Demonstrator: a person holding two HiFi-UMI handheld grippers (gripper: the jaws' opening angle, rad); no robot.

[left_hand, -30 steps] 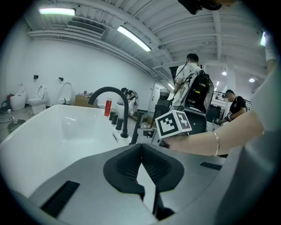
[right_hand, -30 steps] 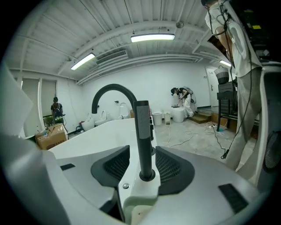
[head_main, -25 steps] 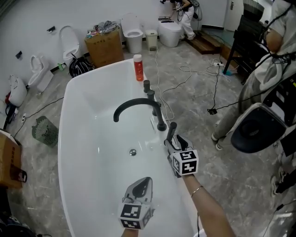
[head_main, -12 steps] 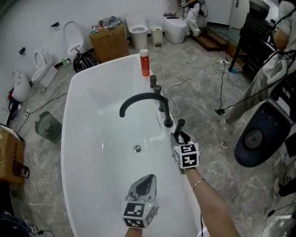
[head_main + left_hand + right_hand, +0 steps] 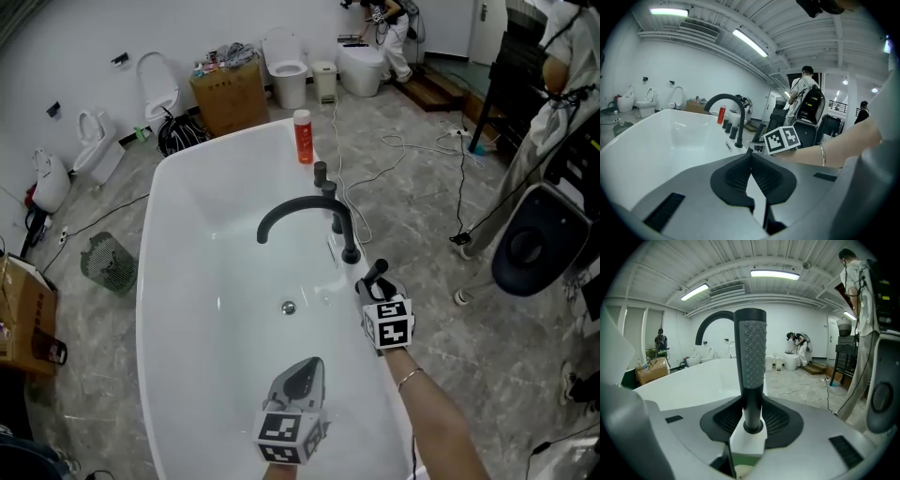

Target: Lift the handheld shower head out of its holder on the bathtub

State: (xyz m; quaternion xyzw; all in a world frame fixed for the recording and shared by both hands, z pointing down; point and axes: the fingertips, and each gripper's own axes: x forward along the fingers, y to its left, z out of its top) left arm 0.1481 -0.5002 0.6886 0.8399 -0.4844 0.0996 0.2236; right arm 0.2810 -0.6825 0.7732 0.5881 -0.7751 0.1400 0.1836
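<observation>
Metal by its look, the handheld shower head [image 5: 750,348] should be stiff, weighty and slick; the plain stem below its dimpled face suits a grip. It stands upright in its holder [image 5: 753,426] on the right rim of the bathtub [image 5: 169,187], nearer than the faucet [image 5: 302,211]. The right gripper [image 5: 753,405], tilted slightly down, has just been closing and clamps that stem; the left gripper [image 5: 751,160] hangs closed and empty.

Bright, even light reaches you from ceiling tubes [image 5: 774,273]; the bathtub [image 5: 187,281] gleams softly; gripper views bow at edges.
</observation>
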